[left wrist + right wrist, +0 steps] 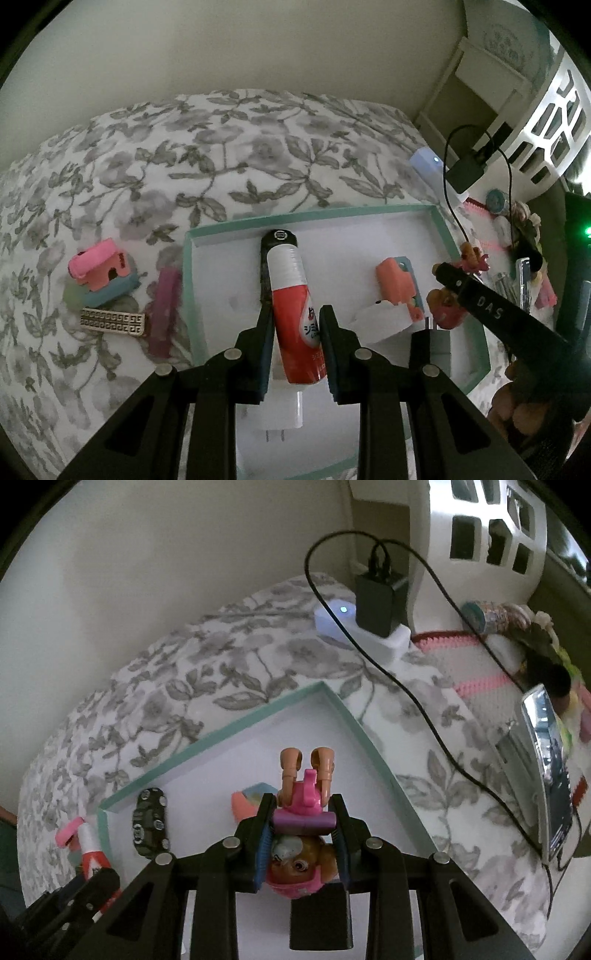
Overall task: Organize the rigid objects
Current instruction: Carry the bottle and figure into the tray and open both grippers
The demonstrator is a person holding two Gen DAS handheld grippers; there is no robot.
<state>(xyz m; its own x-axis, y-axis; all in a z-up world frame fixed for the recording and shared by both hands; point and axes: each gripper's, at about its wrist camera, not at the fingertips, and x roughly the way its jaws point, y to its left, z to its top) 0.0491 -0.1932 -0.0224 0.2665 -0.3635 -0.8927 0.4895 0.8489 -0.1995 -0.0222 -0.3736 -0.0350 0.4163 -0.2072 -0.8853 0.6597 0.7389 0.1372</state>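
Left gripper [295,325] clamped on tube [291,295], long axis pointing up-frame over tray [199,236] centre. Right gripper [303,812] clamped on toy dog [303,834], above tray's lower-centre floor.

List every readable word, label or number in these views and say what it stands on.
"DAS": white letters on a finger of the right gripper, seen from the left wrist.
"シミ": on the red and white tube held in the left gripper; the smaller print beneath is too blurred to read.
Round mark on the black case: unreadable.
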